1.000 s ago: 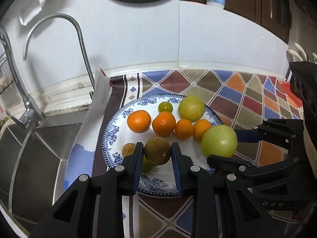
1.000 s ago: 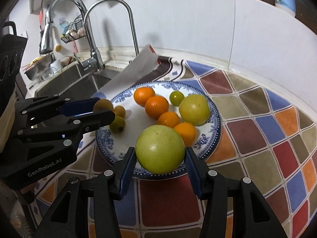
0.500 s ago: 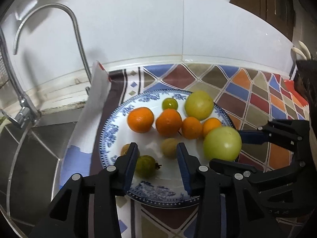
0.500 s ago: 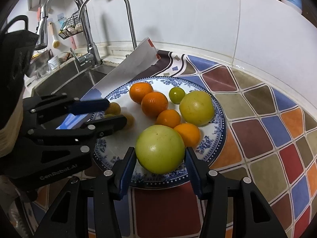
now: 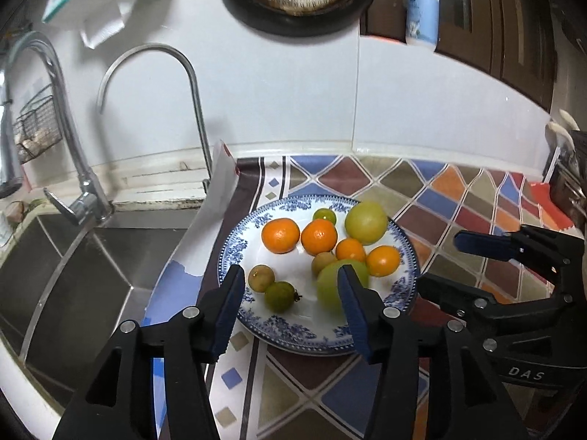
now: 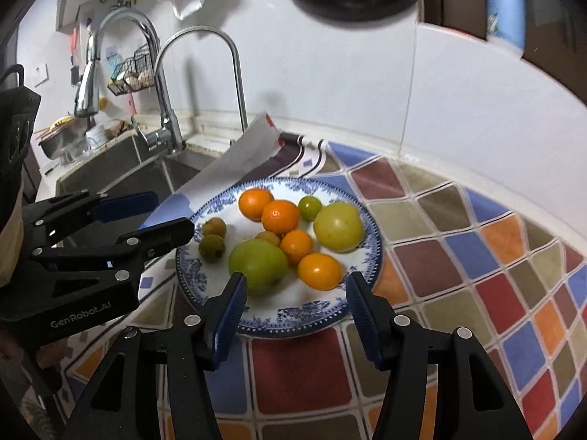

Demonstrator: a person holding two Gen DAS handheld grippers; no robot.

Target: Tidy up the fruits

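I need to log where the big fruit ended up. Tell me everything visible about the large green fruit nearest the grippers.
The large green fruit is round, smooth and yellowish green, the biggest on the plate. It lies free near the front rim, apparently touching a small brownish fruit behind it and close to a small orange. The right gripper stands open just before it; neither jaw grips it.

Both my views: heavy fisheye bend, black vignette in corners. Indoor light moderate, cool, from above. White wall (image 5: 286,95) brightest; faucet (image 5: 190,84) casts soft shadow on it. Sink (image 5: 84,275) dim. Large green fruit (image 5: 339,280) smeared by motion blur behind my left claw (image 5: 291,306). Soap bottle (image 6: 504,11) blurred at edge. Plate (image 6: 293,315) sharp.
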